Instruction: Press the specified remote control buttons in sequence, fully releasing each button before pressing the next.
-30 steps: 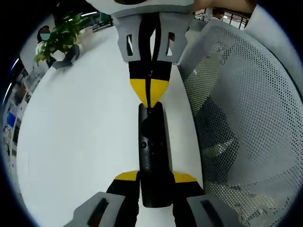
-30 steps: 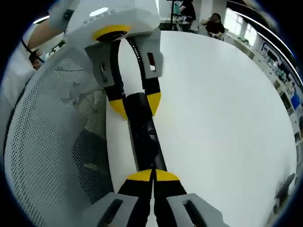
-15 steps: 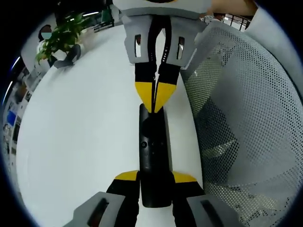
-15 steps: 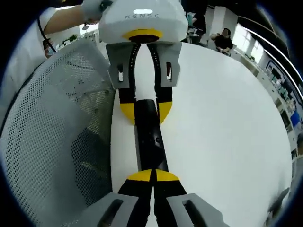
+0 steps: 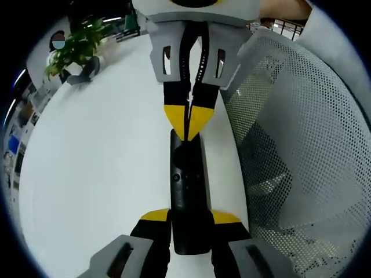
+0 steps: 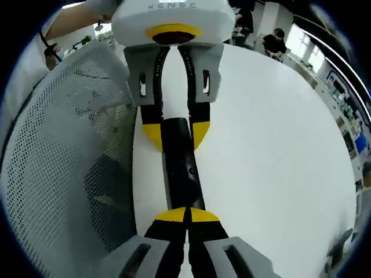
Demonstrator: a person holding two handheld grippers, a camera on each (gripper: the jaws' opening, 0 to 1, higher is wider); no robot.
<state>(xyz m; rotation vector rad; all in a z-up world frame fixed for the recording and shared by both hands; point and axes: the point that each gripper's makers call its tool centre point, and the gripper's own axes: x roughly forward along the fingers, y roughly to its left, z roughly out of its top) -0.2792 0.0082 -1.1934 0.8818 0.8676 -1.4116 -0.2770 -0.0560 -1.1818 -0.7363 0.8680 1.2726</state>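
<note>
Left gripper view: the left gripper [image 5: 190, 223] pinches the near end of the remote control [image 5: 188, 188] between its yellow-tipped jaws. The remote control is a slim, black, smooth bar lying along the white desk [image 5: 98, 168], near the desk edge. The right gripper [image 5: 186, 123], jaws pressed together, sets its yellow tip on the far end of the remote control. Risk: the desk surface is smooth and glossy, so a press off the centre line could pivot the bar in the left grip. A narrow tip on small round buttons could also land on a neighbouring button. A white mesh chair back [image 5: 295, 145] stands just beside the desk edge.

Right gripper view: the right gripper [image 6: 186, 215] has its jaws closed, the tip touching the remote control [image 6: 181, 168]. The left gripper [image 6: 175, 130] clamps the far end. Risk: if the tip does not lift fully clear, the next press may not register as separate. The perforated chair back [image 6: 64, 174] lies on the left, the desk [image 6: 272, 162] on the right.
</note>
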